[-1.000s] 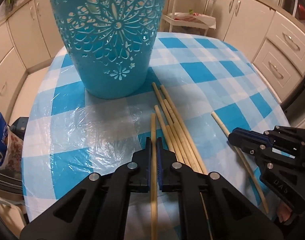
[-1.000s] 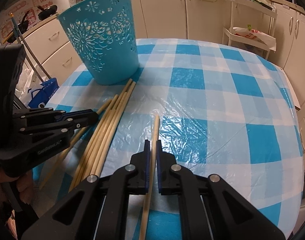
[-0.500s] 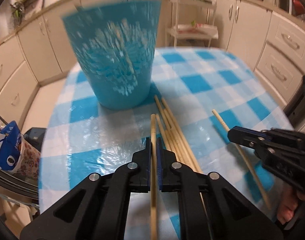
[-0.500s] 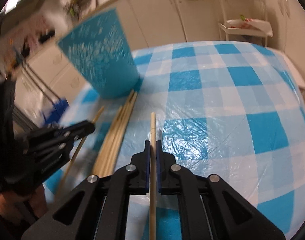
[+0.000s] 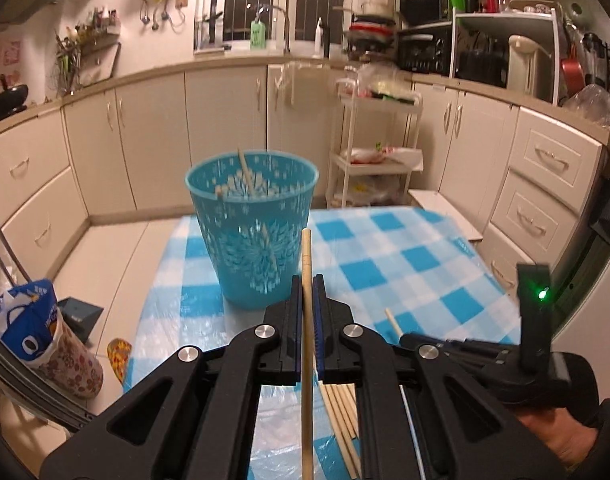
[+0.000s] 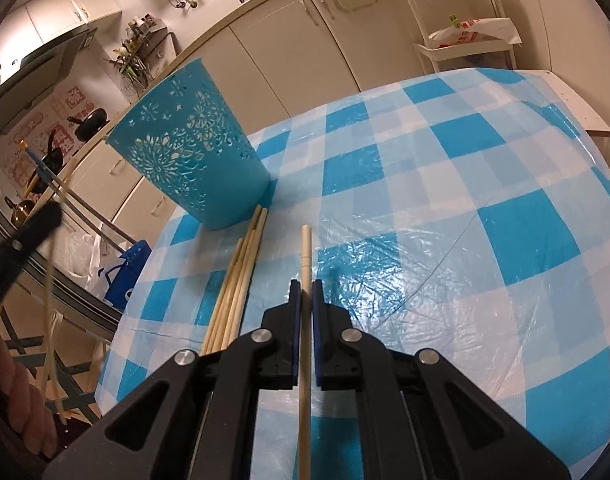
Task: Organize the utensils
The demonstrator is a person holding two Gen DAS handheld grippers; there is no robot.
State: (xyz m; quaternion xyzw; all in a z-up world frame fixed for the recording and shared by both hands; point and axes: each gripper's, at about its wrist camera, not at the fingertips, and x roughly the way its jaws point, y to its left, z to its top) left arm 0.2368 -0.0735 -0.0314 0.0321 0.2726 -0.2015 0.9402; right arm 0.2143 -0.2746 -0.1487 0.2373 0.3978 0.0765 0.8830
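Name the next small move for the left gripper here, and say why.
Probably carry the left gripper forward and up over the rim of the blue basket, then tip the held chopstick in. Its jaws are clamped on that chopstick, the basket stands right ahead with chopsticks already leaning inside, and more loose chopsticks wait on the table.

White trolley (image 5: 375, 152) beside cream cabinets (image 5: 153, 136) (kettle (image 5: 523, 64) above).

Cream cabinets (image 5: 153, 140) run round the kitchen beneath a beige counter (image 5: 225, 62). Behind it a barred window (image 5: 281, 0) shows dark. A white trolley (image 5: 375, 152) stands by the drawers (image 5: 545, 184). The floor (image 5: 113, 264) is pale, the light warm.
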